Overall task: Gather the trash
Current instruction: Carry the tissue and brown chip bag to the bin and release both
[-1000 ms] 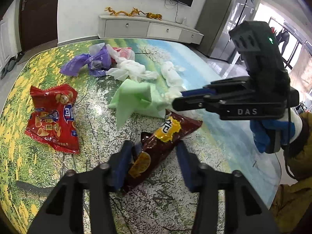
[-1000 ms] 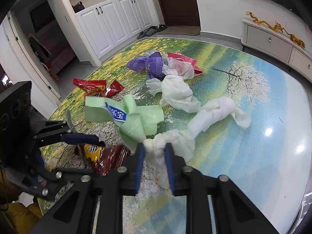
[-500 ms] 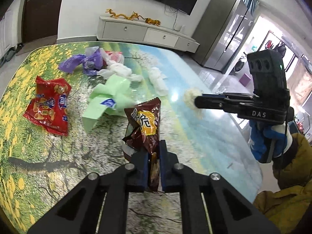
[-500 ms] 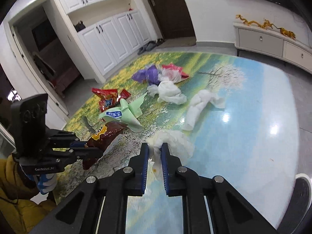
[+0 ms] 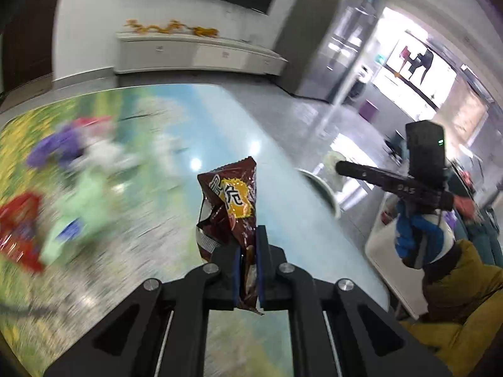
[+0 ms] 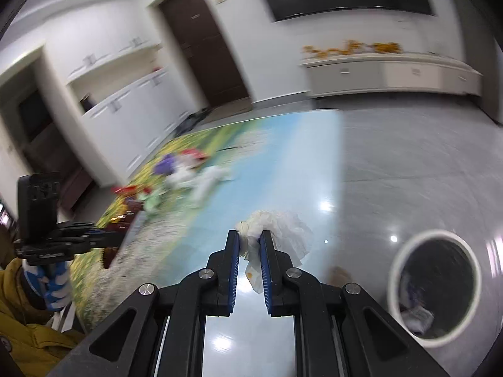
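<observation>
My left gripper (image 5: pixel 248 267) is shut on a brown snack bag (image 5: pixel 231 201) and holds it up above the table. My right gripper (image 6: pixel 250 245) is shut on a crumpled white tissue (image 6: pixel 279 229), lifted near the table's right edge. In the left wrist view the right gripper (image 5: pixel 341 168) hangs beyond the table edge with the tissue (image 5: pixel 330 158) at its tip. A white-rimmed trash bin (image 6: pixel 435 286) stands on the floor at the lower right, with some trash inside. In the right wrist view the left gripper (image 6: pixel 110 238) is at the far left.
More trash lies on the landscape-print table (image 5: pixel 176 144): a red snack bag (image 5: pixel 19 226), a green wrapper (image 5: pixel 78 201), purple plastic (image 5: pixel 53 147) and white tissues (image 6: pixel 207 179). A white cabinet (image 6: pixel 393 72) lines the far wall. The bin's rim (image 5: pixel 323 188) shows past the table edge.
Both grippers have lifted their trash and swung right, toward the table's edge. The bin has come into the right wrist view. The views are blurred with motion.
</observation>
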`<state>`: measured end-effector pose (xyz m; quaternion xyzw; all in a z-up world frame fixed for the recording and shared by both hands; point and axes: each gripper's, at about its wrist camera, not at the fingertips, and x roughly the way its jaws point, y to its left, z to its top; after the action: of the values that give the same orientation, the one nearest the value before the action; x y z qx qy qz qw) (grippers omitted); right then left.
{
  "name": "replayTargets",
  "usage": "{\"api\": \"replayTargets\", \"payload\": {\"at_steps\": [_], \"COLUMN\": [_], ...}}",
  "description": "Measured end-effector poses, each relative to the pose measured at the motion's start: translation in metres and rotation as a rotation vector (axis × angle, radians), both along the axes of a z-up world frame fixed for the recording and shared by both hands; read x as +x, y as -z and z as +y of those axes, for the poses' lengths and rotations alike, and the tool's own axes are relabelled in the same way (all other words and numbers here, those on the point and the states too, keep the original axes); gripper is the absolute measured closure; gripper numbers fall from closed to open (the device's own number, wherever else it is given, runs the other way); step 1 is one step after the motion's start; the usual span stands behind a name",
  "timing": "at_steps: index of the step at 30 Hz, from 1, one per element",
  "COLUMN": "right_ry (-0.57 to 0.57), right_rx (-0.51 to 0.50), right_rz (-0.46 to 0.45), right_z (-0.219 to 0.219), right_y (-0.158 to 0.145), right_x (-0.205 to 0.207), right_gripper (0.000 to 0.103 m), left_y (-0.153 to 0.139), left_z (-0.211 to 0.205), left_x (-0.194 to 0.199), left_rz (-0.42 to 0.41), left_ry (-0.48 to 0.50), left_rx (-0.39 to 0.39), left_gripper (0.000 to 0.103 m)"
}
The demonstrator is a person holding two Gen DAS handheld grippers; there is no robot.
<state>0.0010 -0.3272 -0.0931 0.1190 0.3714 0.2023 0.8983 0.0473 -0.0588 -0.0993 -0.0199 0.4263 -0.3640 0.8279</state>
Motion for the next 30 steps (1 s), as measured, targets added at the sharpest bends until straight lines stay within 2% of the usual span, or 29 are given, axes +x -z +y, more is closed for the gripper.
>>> {"api": "replayTargets", "payload": {"at_steps": [8, 15, 19, 20, 21, 22, 23, 26, 30], "right_ry": [0.299, 0.436, 0.497, 0.516, 0.54, 0.556, 0.576, 0.6, 0.613], "right_rx": [0.021, 0.053, 0.082, 0.093, 0.107, 0.113, 0.123, 0.131, 0.142], "right_rz": [0.06, 0.139, 0.18, 0.186, 0.193, 0.197, 0.205, 0.217, 0.206], "right_z": [-0.12, -0.197, -0.229, -0.236, -0.244, -0.249, -0.255, -0.261, -0.261], "right_y": [0.034, 0.068, 0.091, 0.097, 0.103, 0.106, 0.111, 0.117, 0.114], "right_x": [-0.007, 0.005, 0.011, 0.011, 0.009, 0.008, 0.006, -0.002, -0.013], "right_gripper": [0.09, 0.09, 0.08, 0.065, 0.051, 0.05, 0.05, 0.05, 0.05], "left_y": [0.0, 0.015, 0.027, 0.03, 0.033, 0.035, 0.037, 0.038, 0.031], "left_z": [-0.169, -0.295, -0.338, -0.348, -0.354, -0.358, -0.361, -0.358, -0.352], "left_x": [0.044, 0.074, 0.086, 0.088, 0.089, 0.091, 0.091, 0.089, 0.08], "left_rz": [0.069, 0.129, 0.168, 0.169, 0.164, 0.157, 0.151, 0.151, 0.083], "left_ry": [0.227, 0.299, 0.305, 0.303, 0.296, 0.287, 0.277, 0.278, 0.259], "left_rx": [0.024, 0.01, 0.008, 0.018, 0.031, 0.04, 0.046, 0.035, 0.086], "left_gripper": [0.096, 0.095, 0.089, 0.085, 0.07, 0.055, 0.052, 0.052, 0.052]}}
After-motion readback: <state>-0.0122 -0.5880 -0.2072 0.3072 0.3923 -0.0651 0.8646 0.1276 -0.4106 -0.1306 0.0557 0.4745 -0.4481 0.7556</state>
